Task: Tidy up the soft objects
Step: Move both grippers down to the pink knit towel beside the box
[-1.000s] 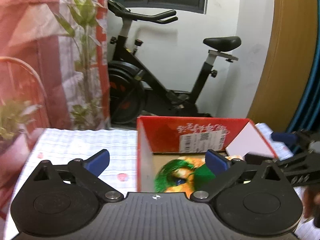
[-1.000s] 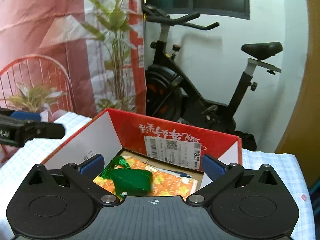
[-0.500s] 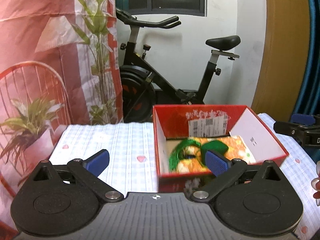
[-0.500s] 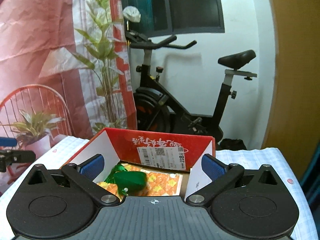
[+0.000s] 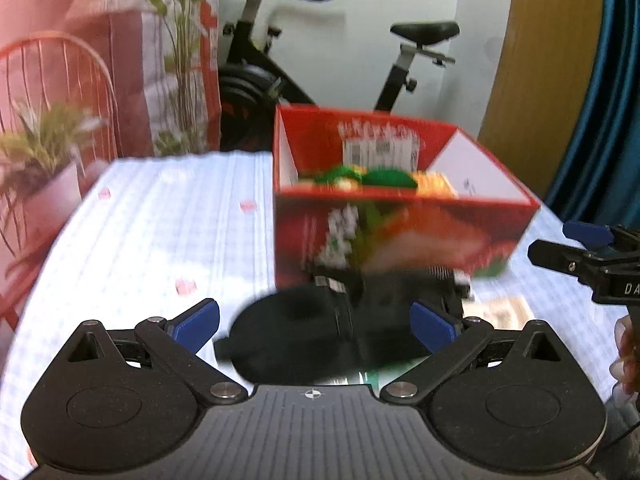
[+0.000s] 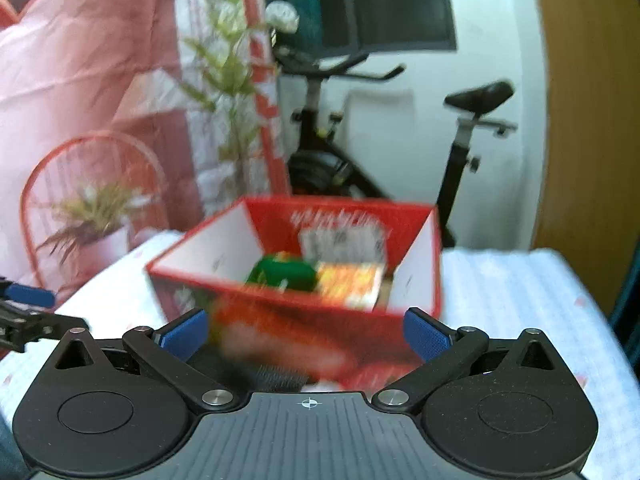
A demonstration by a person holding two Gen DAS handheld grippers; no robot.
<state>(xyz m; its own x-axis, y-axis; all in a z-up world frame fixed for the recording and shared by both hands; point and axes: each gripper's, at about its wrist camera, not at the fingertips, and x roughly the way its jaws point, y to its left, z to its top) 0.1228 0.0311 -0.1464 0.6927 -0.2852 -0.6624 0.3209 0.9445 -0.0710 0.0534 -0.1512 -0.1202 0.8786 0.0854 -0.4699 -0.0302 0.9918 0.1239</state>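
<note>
Left gripper (image 5: 315,322) stands wide open, its blue pads (image 5: 195,324) far apart and closed on nothing; between and just beyond them lies a dark, blurred object (image 5: 320,336) on the table, round at its left part, and whether either pad touches it cannot be told. Right gripper (image 6: 307,332) is likewise spread wide, its blue pads (image 6: 425,336) holding nothing, with a dark ribbed thing (image 6: 276,376) low between them, too smeared to identify. Straight ahead of both sits the red box (image 5: 400,232), open at the top, its printed front wall facing the tongs and near their tips. Inside it, toward the back, rest a green soft item (image 6: 282,274) and, to its right, an orange patterned cloth (image 6: 352,282), both below the white label on the far wall. The box stands on a white checked tablecloth (image 5: 168,232). The right gripper also shows at the right edge of the left wrist view, apart from the box. Beyond the table are an exercise bike (image 6: 400,136), a potted plant (image 5: 44,156) at left and a red curtain (image 6: 80,80)
</note>
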